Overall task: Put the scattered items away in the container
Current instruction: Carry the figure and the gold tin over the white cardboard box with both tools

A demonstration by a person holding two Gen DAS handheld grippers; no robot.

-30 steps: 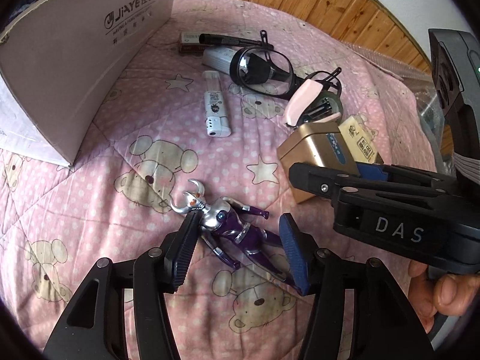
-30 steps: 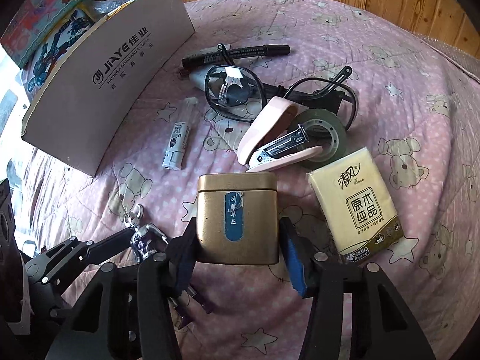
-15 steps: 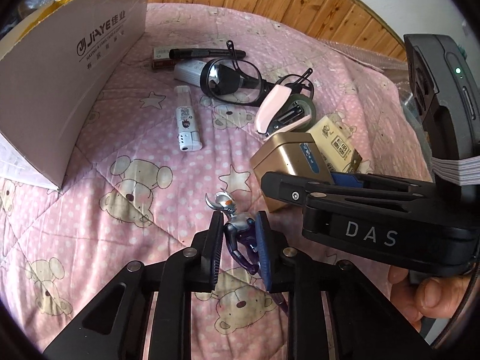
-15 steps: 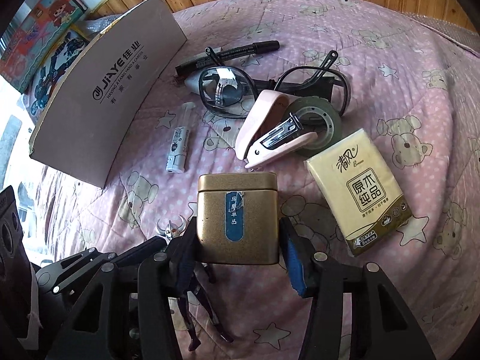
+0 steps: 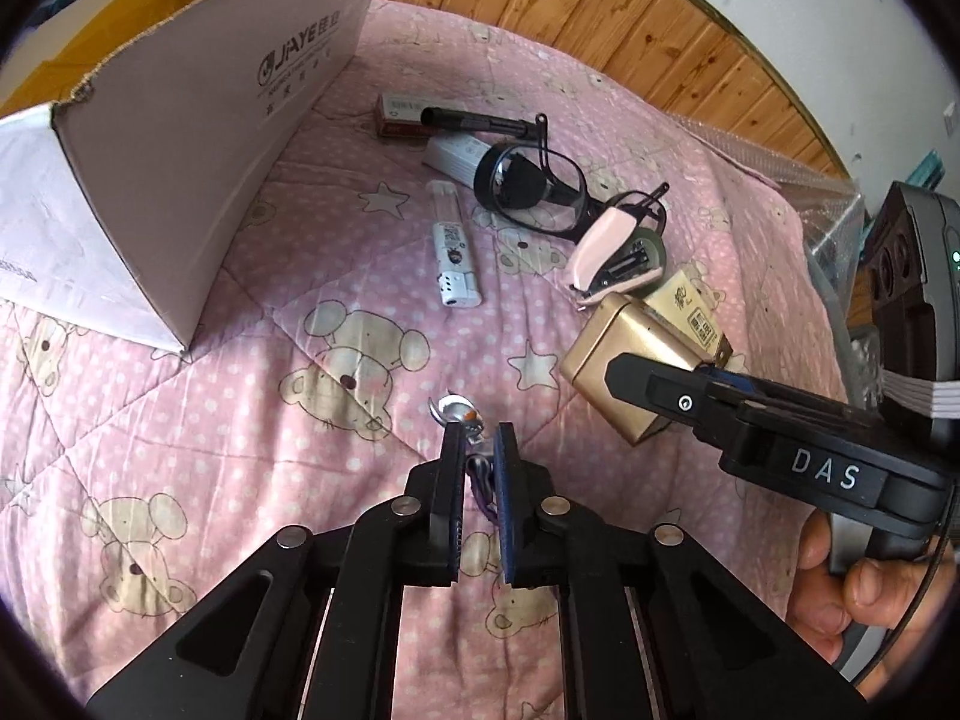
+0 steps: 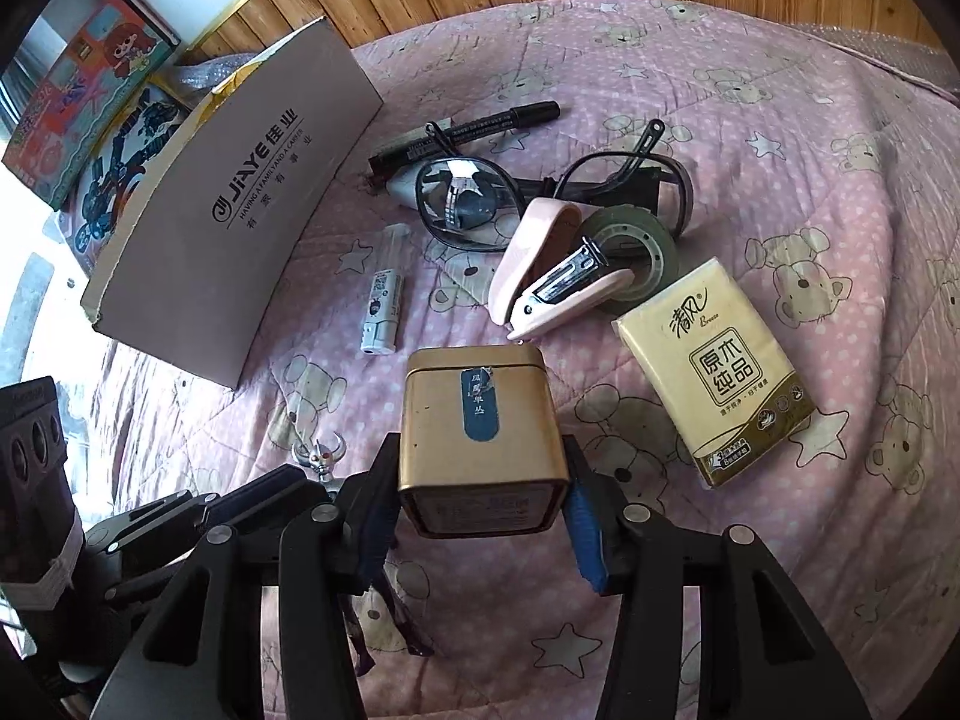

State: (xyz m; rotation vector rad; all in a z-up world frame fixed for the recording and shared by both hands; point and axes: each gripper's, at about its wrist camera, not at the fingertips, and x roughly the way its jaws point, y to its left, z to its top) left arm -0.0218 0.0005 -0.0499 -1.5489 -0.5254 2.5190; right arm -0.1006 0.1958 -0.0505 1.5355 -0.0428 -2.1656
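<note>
A small silver and purple toy figure [image 5: 456, 411] lies on the pink bear quilt [image 5: 180, 420], and my left gripper [image 5: 480, 438] is shut on its body, with only the horned head [image 6: 324, 456] poking out. A gold tin [image 6: 480, 420] with a blue label sits between the fingers of my right gripper [image 6: 480, 468]. Those jaws are closing and both pads lie against the tin's sides. The open cardboard box [image 5: 210, 138] stands to the left, its flap raised.
Beyond the tin lie a pink stapler [image 6: 540, 276], a tape roll [image 6: 636, 246], black glasses [image 6: 462, 198], a black marker [image 6: 480, 123], a white lighter [image 6: 384, 306] and a yellow tissue pack [image 6: 714, 372]. A wooden wall runs behind the bed.
The left jaws closed from wide open onto the toy figure and lifted slightly. The right jaws narrowed a little around the gold tin.
</note>
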